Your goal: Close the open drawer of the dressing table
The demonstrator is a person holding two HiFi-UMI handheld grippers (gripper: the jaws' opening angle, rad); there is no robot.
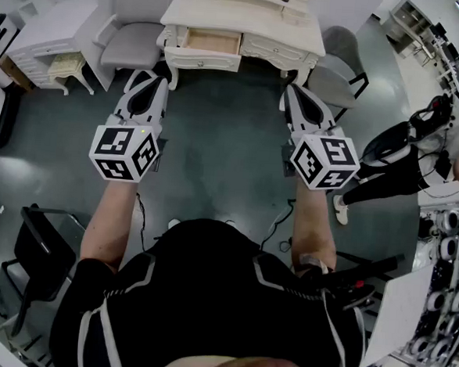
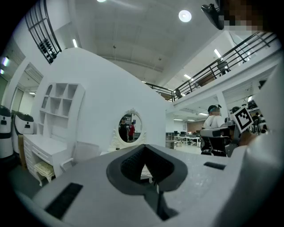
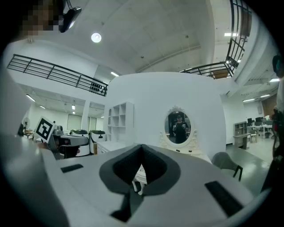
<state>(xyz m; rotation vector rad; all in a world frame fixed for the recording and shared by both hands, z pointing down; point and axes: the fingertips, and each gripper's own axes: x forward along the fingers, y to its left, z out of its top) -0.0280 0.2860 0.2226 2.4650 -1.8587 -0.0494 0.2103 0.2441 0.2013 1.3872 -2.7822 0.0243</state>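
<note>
The cream dressing table [image 1: 295, 30] stands at the far side of the floor, and its left drawer [image 1: 212, 42] is pulled out, showing a bare wooden inside. Both grippers are held in the air well short of the table and touch nothing. My left gripper [image 1: 153, 79] points toward the table's left leg, jaws shut and holding nothing. My right gripper [image 1: 295, 92] points below the table's right half, also shut and holding nothing. The table's oval mirror [image 2: 129, 127] shows ahead of the left gripper [image 2: 144, 165]. The same mirror [image 3: 179, 126] shows beyond the right gripper [image 3: 141, 170].
A grey armchair [image 1: 134, 31] stands left of the table and a grey chair [image 1: 337, 69] to its right. A white cabinet [image 1: 43, 40] with a small stool [image 1: 65, 67] is at far left. A black chair [image 1: 40, 252] stands behind me at left. A person [image 1: 419, 157] stands at right.
</note>
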